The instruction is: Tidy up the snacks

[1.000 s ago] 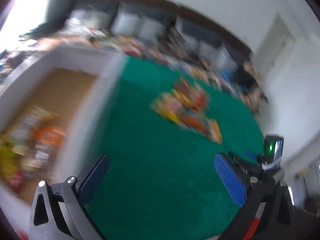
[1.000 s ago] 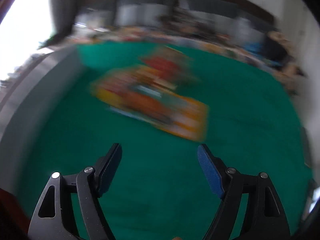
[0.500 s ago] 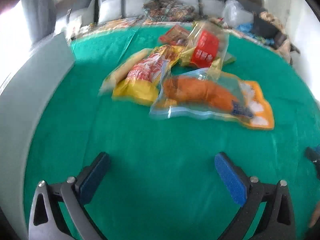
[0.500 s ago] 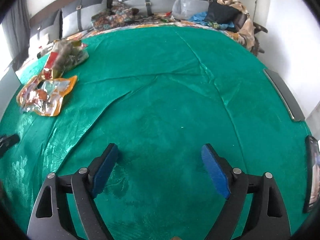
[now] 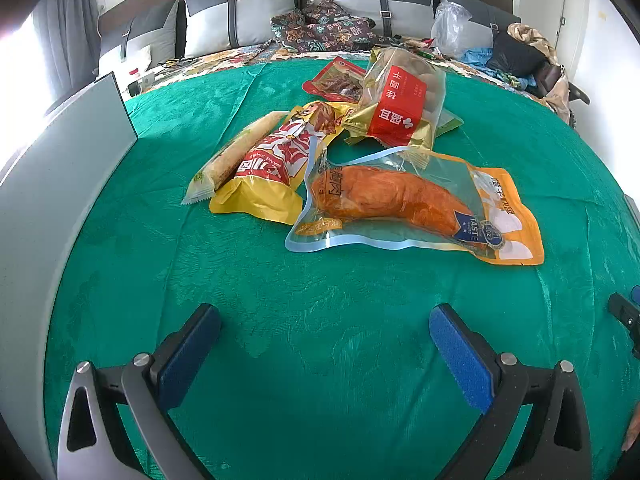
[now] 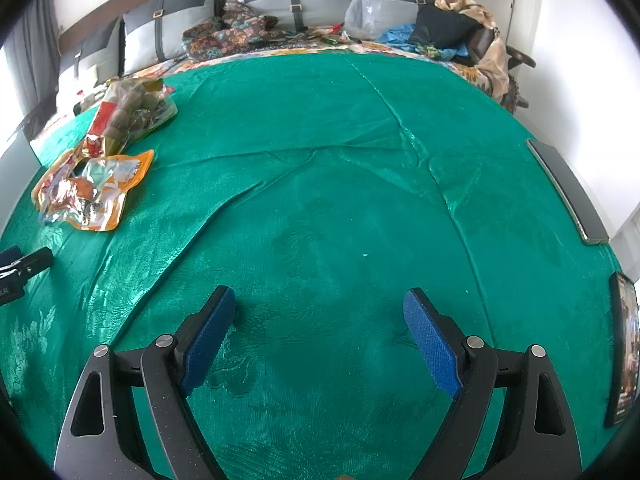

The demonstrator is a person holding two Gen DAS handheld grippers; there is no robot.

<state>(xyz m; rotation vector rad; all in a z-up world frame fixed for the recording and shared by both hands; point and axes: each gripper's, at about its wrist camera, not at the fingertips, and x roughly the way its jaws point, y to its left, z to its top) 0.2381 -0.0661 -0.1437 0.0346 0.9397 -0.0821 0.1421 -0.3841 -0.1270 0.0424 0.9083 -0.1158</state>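
Snacks point(image 5: 376, 168) sit piled near the green cloth's point(image 5: 320, 320) left edge, untouched; left gripper point(image 5: 324, 334) and right gripper point(image 6: 320, 314) both spread, empty.

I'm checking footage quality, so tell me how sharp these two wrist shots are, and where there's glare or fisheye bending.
Left wrist view: sharp; window glare washes out the left edge; the clear sausage pack shows slight sheen. Right wrist view: sharp too; the green cloth shines along its creases, the white wall at right is overexposed. Both: strong fisheye curve, dark vignetted corners.
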